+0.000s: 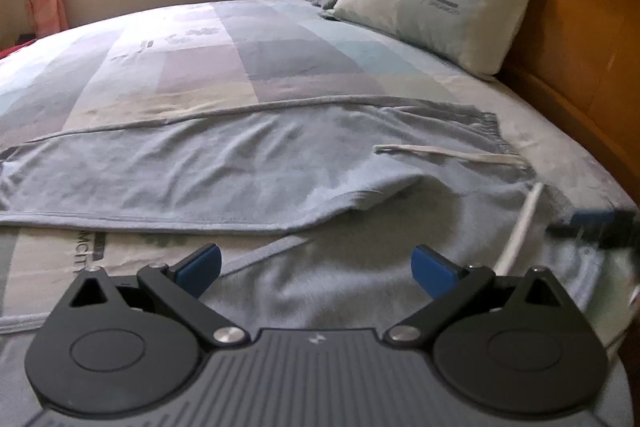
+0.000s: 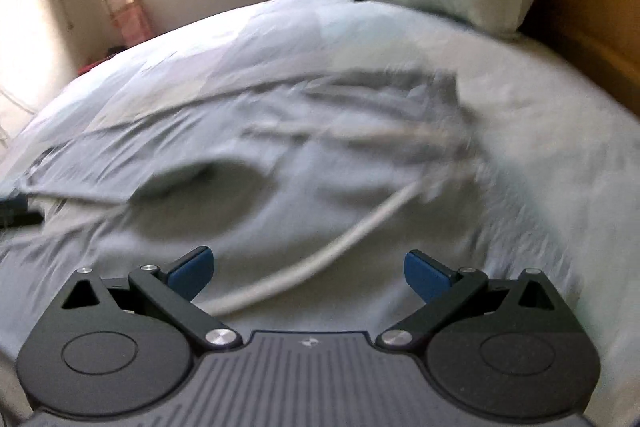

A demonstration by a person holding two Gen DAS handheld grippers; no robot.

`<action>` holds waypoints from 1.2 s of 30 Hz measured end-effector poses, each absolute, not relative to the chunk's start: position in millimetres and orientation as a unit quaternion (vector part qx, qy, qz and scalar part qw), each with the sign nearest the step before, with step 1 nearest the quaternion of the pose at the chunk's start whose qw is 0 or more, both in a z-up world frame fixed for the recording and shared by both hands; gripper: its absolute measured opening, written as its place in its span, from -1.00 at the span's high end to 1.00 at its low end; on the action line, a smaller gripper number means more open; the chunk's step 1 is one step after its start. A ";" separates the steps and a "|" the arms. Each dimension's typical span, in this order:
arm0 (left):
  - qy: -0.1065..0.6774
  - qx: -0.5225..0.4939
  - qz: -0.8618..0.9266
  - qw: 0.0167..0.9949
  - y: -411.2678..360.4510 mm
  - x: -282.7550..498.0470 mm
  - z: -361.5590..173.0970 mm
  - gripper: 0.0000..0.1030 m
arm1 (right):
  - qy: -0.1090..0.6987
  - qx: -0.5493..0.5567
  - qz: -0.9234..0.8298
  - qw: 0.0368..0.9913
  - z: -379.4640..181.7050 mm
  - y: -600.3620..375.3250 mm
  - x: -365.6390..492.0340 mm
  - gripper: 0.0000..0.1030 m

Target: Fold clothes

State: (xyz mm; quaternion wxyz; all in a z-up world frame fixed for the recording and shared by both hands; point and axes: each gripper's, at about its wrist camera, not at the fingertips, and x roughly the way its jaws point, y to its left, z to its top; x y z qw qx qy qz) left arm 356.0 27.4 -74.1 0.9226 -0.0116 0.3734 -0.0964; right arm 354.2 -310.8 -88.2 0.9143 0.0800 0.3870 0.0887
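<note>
Rumpled grey sweatpants (image 1: pixel 240 163), white drawstring (image 1: pixel 444 153) loose; both grippers (image 1: pixel 316 269) (image 2: pixel 308 269) wide, empty.

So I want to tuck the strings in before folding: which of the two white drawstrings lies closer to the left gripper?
The drawstring running steeply down toward the left gripper, ending beside its right finger. The other drawstring lies flat, farther up the grey pants.

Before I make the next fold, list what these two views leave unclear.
- Grey trousers: left end cut off by the frame edge in the left wrist view, so the full length is unknown.
- Same garment in the right wrist view: motion blur smears folds and waistband.
- White drawstring: near end hidden behind the right hand-held gripper.
- Printed lettering on the pillow: too small to read.
- Left hand-held gripper: open; what lies under its body is hidden.
</note>
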 end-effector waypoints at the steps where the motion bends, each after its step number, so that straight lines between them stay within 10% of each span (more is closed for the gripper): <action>1: 0.373 -0.010 -0.092 0.923 28.1 362.1 -78.9 -0.96 | 0.390 0.085 0.084 0.913 -90.4 -312.0 371.6 -1.00; 14: 0.362 0.014 -0.077 0.929 58.6 383.2 -116.3 -0.96 | 0.425 0.147 0.021 0.893 -122.7 -325.9 593.1 -1.00; 36: 0.372 0.022 -0.082 0.925 63.1 372.9 -120.5 -0.96 | 0.462 0.005 0.041 0.886 -138.8 -282.8 649.9 -1.00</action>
